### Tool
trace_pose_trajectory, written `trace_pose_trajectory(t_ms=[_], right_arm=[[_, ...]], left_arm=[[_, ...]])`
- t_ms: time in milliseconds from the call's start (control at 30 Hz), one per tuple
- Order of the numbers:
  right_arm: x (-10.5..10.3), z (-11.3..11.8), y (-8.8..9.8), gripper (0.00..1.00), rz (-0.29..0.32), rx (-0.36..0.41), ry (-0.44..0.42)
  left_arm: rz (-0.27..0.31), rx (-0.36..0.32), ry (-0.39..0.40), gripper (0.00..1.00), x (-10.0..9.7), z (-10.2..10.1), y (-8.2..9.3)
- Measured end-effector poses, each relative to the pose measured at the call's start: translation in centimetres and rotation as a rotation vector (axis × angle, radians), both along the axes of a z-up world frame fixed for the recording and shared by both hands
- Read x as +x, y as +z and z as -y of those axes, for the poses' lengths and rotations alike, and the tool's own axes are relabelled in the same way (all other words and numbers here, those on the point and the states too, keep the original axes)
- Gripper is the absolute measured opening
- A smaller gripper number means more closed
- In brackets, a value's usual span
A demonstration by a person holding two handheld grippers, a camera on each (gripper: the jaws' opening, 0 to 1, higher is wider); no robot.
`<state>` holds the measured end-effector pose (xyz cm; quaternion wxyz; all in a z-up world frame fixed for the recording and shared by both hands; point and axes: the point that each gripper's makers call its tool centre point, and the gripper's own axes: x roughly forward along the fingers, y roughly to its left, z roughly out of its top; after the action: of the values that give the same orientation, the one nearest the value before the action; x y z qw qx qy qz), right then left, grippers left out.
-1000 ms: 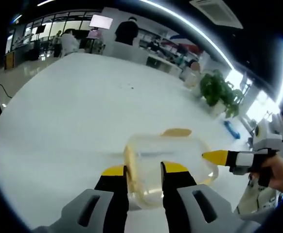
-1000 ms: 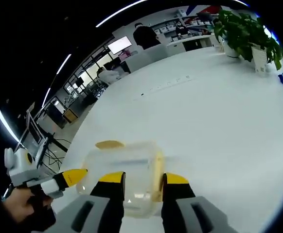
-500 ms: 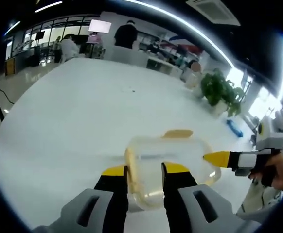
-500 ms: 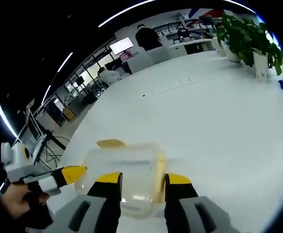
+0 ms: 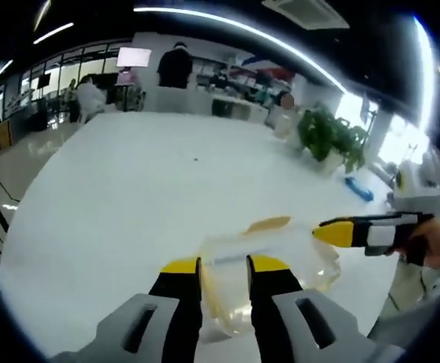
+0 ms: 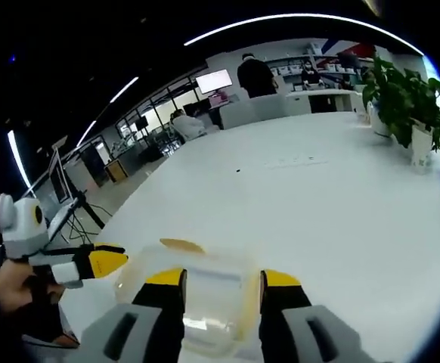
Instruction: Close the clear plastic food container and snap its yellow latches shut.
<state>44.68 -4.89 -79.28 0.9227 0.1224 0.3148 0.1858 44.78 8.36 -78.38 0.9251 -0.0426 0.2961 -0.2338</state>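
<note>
One clear container sits on the white tabletop, one yellow latch flipped out at its far edge. The left gripper straddles one end, jaws parted; the right gripper straddles the opposite end, jaws likewise apart.

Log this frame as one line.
stage: closing container | left hand-held gripper: straddles end of container | right hand-held gripper: straddles opposite end | far yellow latch: sticking out | table
</note>
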Motion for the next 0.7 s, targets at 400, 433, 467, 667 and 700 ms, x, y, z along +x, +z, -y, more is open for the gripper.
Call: trace_pose_trajectory(t_ms=[400, 433, 467, 667, 700], right_arm=[[-0.3, -3.5, 0.8, 0.35, 0.046, -0.03, 0.181], [-0.4, -3.9, 0.8, 0.35, 0.043, -0.031, 0.202], [-0.5, -4.1, 0.8, 0.35, 0.047, -0.044, 0.221], [-0.4, -4.8, 0.3, 0.34, 0.043, -0.079, 0.273], [-0.4, -4.9, 0.2, 0.34, 0.047, -0.088, 0.285]], left_arm=[[-0.012, -0.007, -0.187, 0.24, -1.9, 3.6, -0.6], [-0.013, -0.008, -0.188, 0.24, -1.9, 3.4, -0.7], [-0.008, -0.001, -0.192, 0.24, -1.9, 3.4, -0.7], [0.008, 0.052, -0.236, 0.25, -2.1, 3.3, -1.1], [0.009, 0.055, -0.238, 0.25, -2.1, 3.2, -1.2]])
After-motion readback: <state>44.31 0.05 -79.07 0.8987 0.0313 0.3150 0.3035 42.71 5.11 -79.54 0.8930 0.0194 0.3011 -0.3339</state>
